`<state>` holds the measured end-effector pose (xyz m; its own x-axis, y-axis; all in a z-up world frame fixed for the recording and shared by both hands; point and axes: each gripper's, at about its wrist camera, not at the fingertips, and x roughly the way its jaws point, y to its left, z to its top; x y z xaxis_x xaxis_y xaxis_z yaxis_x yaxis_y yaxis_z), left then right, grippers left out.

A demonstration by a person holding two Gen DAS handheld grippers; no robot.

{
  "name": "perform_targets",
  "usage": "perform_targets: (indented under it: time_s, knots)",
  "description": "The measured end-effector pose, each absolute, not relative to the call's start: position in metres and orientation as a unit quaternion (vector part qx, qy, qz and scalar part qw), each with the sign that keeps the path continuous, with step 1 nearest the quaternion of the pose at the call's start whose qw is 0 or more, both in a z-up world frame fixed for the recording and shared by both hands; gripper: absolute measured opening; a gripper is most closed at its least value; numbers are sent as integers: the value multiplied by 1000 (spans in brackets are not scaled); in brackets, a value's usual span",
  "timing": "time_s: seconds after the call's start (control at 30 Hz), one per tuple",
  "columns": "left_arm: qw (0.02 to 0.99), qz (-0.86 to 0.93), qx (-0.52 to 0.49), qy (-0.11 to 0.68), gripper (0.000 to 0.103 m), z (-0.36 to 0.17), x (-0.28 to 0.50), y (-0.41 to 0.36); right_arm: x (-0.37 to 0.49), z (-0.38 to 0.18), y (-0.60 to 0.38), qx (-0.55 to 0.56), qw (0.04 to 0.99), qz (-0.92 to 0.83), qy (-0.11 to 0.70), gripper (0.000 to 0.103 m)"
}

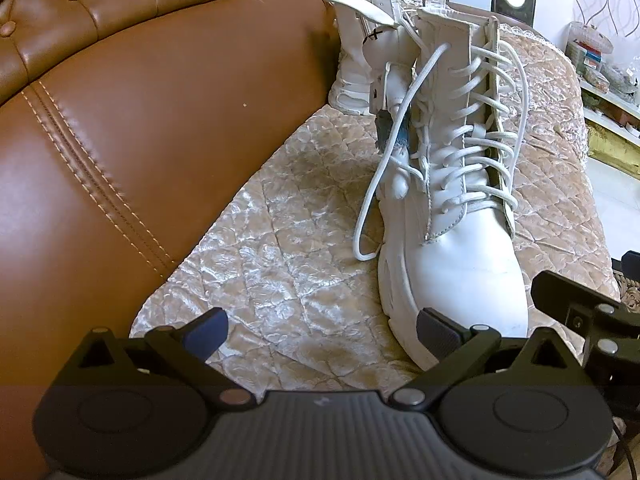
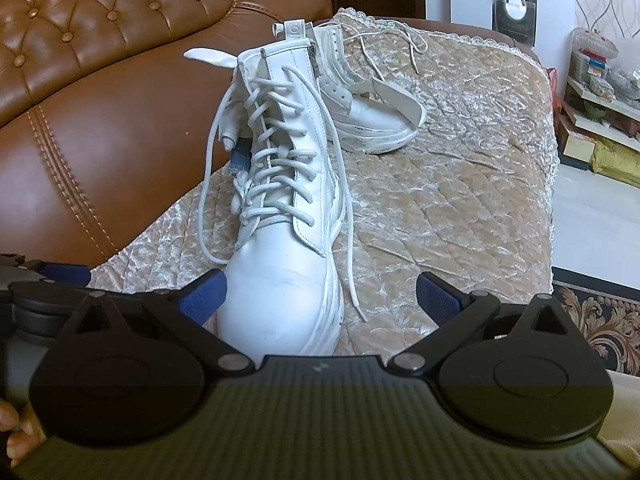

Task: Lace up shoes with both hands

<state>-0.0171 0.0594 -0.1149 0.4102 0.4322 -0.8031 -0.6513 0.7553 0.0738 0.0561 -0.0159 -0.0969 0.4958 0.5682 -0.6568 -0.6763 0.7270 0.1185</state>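
Both grippers stand wide open and hold nothing: the left gripper (image 1: 322, 332) and right gripper (image 2: 322, 294) hover just before the toe of a white lace-up boot (image 2: 280, 208), which stands upright on a quilted beige seat cover (image 2: 460, 200). Its loose lace ends (image 2: 352, 240) hang down both sides. Behind lies a second white boot (image 2: 372, 108), beside a brown leather sofa back (image 1: 140, 120).

Black tool (image 2: 320, 300), blue fingertips (image 2: 204, 294)
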Motion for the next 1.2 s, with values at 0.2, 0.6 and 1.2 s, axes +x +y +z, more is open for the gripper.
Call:
perform_targets:
  time_s: [0.2, 0.6, 1.2]
  knots:
    - [829, 325, -128, 437, 103, -116, -16, 58, 57, -98, -16, -77, 861, 359, 352, 103]
    - [828, 320, -134, 440, 103, -118, -15, 57, 60, -100, -16, -76, 860, 357, 358, 103]
    - [829, 320, -135, 437, 103, -119, -16, 56, 59, -100, -15, -78, 859, 358, 358, 103]
